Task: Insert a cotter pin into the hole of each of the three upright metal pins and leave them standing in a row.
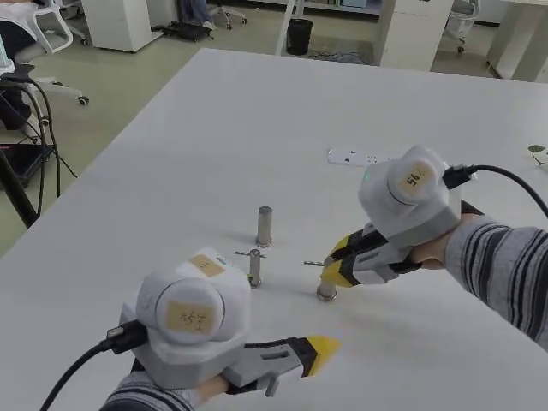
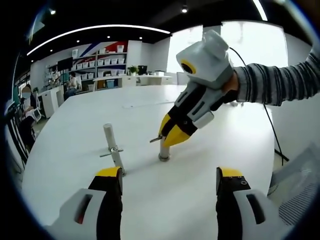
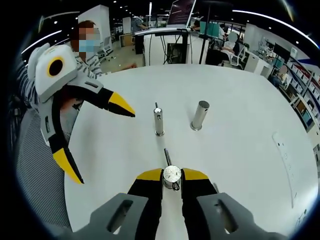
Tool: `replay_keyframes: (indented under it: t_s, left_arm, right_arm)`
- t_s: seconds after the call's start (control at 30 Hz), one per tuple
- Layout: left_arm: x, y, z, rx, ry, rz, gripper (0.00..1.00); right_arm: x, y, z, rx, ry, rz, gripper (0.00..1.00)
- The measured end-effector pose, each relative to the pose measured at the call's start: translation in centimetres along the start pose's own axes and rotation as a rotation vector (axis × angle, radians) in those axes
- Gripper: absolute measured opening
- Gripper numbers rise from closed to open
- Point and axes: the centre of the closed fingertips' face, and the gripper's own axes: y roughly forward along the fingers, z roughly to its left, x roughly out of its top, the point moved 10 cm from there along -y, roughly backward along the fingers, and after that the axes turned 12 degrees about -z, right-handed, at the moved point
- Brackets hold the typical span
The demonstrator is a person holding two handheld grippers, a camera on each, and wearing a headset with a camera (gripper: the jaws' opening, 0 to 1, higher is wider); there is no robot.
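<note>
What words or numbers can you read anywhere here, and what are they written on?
"45": handwritten, as best it reads, on the round tan sticker atop the right gripper, which pinches a cotter pin.
Two tan stickers on the left gripper: scribbles too blurred to read.
White strip on the table: no marks I can read.
</note>
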Motion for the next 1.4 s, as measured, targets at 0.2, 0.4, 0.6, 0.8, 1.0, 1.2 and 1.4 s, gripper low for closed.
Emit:
replay_keyframes:
  t_s: [0.2,0.4,0.6,0.8,1.0,1.2,1.4]
  left_arm:
    - [0.3,-0.4,0.4,0.02,-0.008,-0.016,0.82]
    - [0.5,-0.8,0.9,0.032,-0.017,-0.018,0.86]
    - [0.5,-1.0,1.2,0.037,-0.014,-0.033,0.89]
    - [0.3,-1.0,1.4,0.045,-0.002,-0.026,0.94]
    - [0.1,-1.1,1.5,0.048,-0.009,-0.032,0.99]
    - [0.0,-1.1,1.7,0.051,-0.009,-0.024,0.99]
    - [0.0,-1.0,1.5,0.041,-0.001,-0.022,0.99]
  right_arm:
    - [-0.1,0.1,-0.5,0.0,0.018,-0.007,0.08]
    - [-0.2,0.2,-0.7,0.017,0.024,-0.022,0.08]
    - [-0.2,0.2,-0.7,0.025,0.003,-0.025,0.08]
    - [-0.2,0.4,-0.7,0.022,-0.033,-0.011,0.09]
    - [-0.7,1.1,-0.4,0.01,-0.087,0.045,0.1]
    - [-1.0,1.0,-0.4,-0.011,-0.058,0.041,0.1]
    - [-0.9,0.7,-0.5,-0.017,-0.078,0.02,0.12]
